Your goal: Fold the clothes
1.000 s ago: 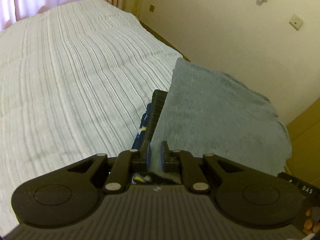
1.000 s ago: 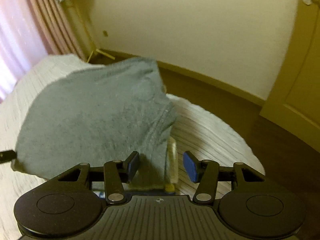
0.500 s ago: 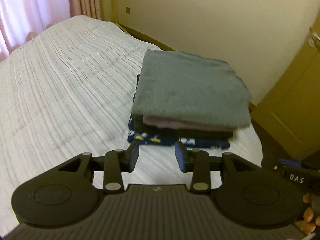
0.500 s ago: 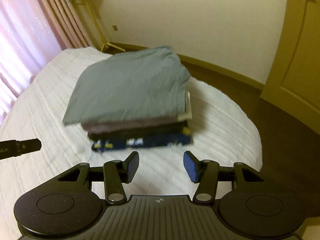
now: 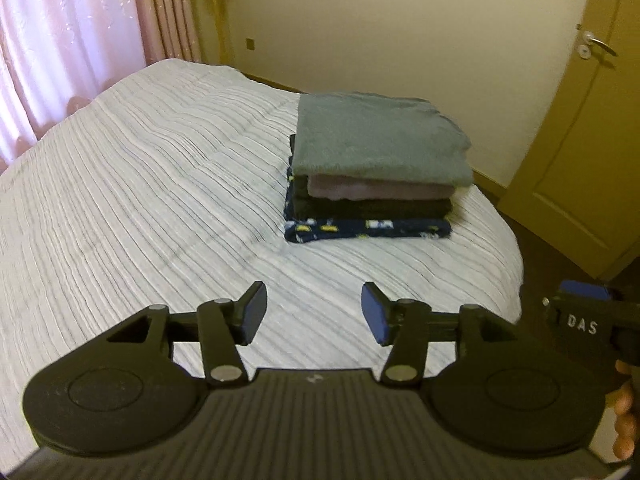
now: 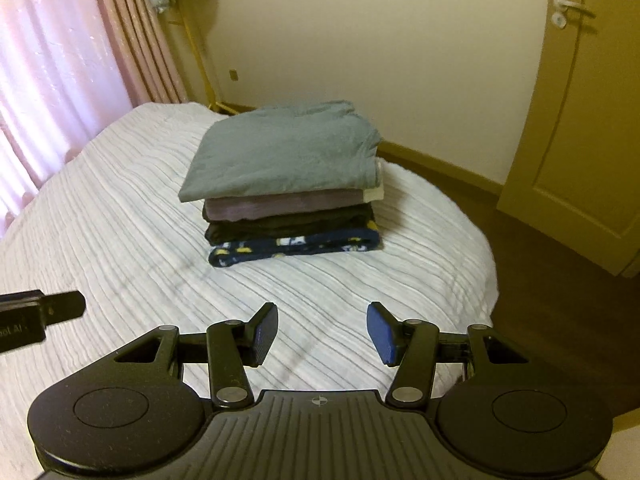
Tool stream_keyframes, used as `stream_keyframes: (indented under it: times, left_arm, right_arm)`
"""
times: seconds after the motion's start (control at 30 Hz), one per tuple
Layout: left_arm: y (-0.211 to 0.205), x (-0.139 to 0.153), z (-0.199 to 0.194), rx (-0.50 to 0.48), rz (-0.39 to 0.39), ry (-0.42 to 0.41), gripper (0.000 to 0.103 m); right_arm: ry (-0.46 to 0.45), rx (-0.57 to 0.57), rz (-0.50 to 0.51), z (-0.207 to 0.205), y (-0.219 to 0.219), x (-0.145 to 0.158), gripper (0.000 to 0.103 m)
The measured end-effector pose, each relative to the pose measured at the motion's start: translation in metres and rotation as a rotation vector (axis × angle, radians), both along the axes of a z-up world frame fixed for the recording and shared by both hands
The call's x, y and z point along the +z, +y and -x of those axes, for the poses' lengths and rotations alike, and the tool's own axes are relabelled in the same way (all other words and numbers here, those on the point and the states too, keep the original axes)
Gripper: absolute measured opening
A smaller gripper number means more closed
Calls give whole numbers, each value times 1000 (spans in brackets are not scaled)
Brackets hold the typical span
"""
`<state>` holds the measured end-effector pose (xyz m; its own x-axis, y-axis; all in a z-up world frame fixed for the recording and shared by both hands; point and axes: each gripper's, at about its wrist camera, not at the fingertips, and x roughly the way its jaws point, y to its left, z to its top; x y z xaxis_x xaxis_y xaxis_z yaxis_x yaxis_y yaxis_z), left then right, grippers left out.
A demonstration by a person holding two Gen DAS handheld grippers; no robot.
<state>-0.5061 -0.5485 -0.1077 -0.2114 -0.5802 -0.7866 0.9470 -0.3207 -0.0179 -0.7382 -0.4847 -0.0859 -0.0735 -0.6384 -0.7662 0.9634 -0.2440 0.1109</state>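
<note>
A stack of folded clothes [image 5: 372, 184] sits on the white striped bed [image 5: 140, 200] near its far right corner. A grey-green garment [image 6: 284, 152] lies on top, over a mauve one [image 6: 280, 206], a black one and a navy patterned one [image 6: 296, 248]. My left gripper [image 5: 314, 312] hangs above the bedspread, well short of the stack, its jaws opening with nothing between them. My right gripper [image 6: 322, 330] is open and empty too, also back from the stack. The right gripper's tip [image 5: 580, 312] shows at the left wrist view's right edge, with a person's fingers [image 5: 624, 420] below it.
Pink curtains [image 5: 60, 48] hang at the left behind the bed. A cream wall [image 6: 380, 60] stands behind the stack. A yellow-brown door [image 6: 580, 120] and dark floor [image 6: 540, 260] lie to the right, past the bed's rounded corner. The left gripper's tip [image 6: 40, 312] pokes in at the left.
The left gripper let go of the grey-green garment, which now lies flat on top of the stack. Both grippers pulled back and up from the stack. The left jaws widened.
</note>
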Motion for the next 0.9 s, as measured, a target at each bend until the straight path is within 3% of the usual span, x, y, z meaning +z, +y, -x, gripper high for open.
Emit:
stream_keyframes:
  times: [0.17,0.37,0.9]
  left_arm:
    - [38,5,-11,-21,5,-6,50]
    - [69,7,-13,-40,-4,-30,50]
    - [82,-25,5,-32,-130,-45,50]
  right_arm:
    - [24,-4,27,-19,35,6,53]
    - [-24,-25,5,-23,62,9,53]
    - [-42,1,-135,-19,73,-7,53]
